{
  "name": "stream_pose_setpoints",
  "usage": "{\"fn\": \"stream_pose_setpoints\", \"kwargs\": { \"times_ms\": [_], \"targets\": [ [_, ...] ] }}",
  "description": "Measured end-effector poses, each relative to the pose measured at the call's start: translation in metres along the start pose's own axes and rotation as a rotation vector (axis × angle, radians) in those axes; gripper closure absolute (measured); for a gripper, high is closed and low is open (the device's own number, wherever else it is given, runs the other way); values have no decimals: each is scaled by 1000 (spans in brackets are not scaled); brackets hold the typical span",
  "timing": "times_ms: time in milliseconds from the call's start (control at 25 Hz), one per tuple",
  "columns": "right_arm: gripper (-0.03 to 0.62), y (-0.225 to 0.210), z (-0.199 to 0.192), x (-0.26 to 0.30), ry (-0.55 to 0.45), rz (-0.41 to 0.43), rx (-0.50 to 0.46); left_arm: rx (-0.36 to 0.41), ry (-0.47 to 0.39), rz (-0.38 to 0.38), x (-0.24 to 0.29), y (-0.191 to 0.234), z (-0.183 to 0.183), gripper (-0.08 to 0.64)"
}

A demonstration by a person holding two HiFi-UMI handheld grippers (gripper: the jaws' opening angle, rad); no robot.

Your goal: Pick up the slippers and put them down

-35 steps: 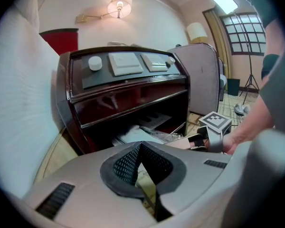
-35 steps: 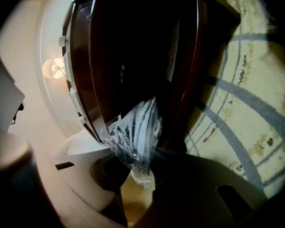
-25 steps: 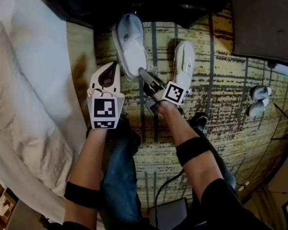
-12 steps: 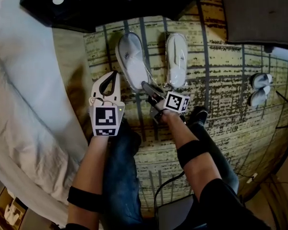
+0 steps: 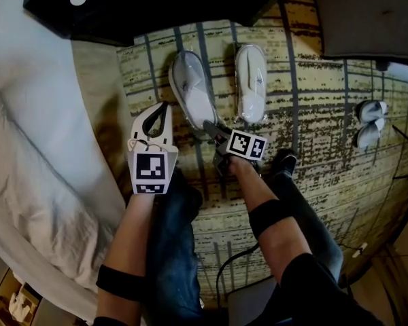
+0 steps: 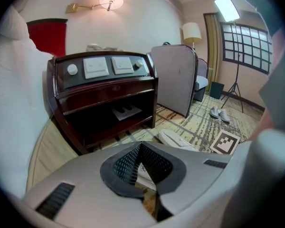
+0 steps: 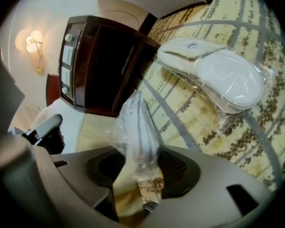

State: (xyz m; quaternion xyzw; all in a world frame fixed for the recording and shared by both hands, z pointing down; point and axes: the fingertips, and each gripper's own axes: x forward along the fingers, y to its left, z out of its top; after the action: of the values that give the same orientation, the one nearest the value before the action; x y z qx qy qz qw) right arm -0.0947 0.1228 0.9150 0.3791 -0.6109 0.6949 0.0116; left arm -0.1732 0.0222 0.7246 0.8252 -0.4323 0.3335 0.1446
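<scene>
Wrap of one slipper sits between the right claw's jaws, which have just been opening and stand apart. Left claw, closed and empty, hovers just beside that slipper.

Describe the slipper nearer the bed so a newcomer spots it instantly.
On the patterned carpet in front of the dark wooden nightstand lie two plastic-wrapped white slippers. It is the slipper closer to the bed, lying askew, whereas its neighbour lies straight.
</scene>
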Motion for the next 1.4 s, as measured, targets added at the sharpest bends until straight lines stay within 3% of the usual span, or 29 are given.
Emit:
{"fn": "stream_pose_setpoints", "kwargs": {
  "times_ms": [80, 160, 440, 600, 720, 840, 1080, 1400],
  "targets": [
    [220, -6, -8, -3, 43, -71, -16, 0, -1, -5, -6, -1, 4, 557],
    [160, -11, -13, -12, 75, -142, -30, -5, -6, -4, -16, 1, 13, 557],
    [126, 20, -38, -82, 243, -294, -7, -37, -2, 2, -81, 4, 67, 557],
    [126, 62, -16, -134, 247, -347, -29, -60, -24, 11, -120, 3, 116, 557],
    [127, 126, 6, -180, 192, -322, -80, -82, -27, 20, -162, -2, 155, 557],
    [133, 206, 34, -226, 149, -230, -159, -106, -33, 33, -209, -7, 202, 557],
    [239, 355, 91, -323, 137, -118, -416, -124, -42, 41, -301, -18, 293, 557],
    [546, 519, 158, -442, -9, 19, -674, -159, -108, 117, -396, -5, 386, 557]
  ]
}}
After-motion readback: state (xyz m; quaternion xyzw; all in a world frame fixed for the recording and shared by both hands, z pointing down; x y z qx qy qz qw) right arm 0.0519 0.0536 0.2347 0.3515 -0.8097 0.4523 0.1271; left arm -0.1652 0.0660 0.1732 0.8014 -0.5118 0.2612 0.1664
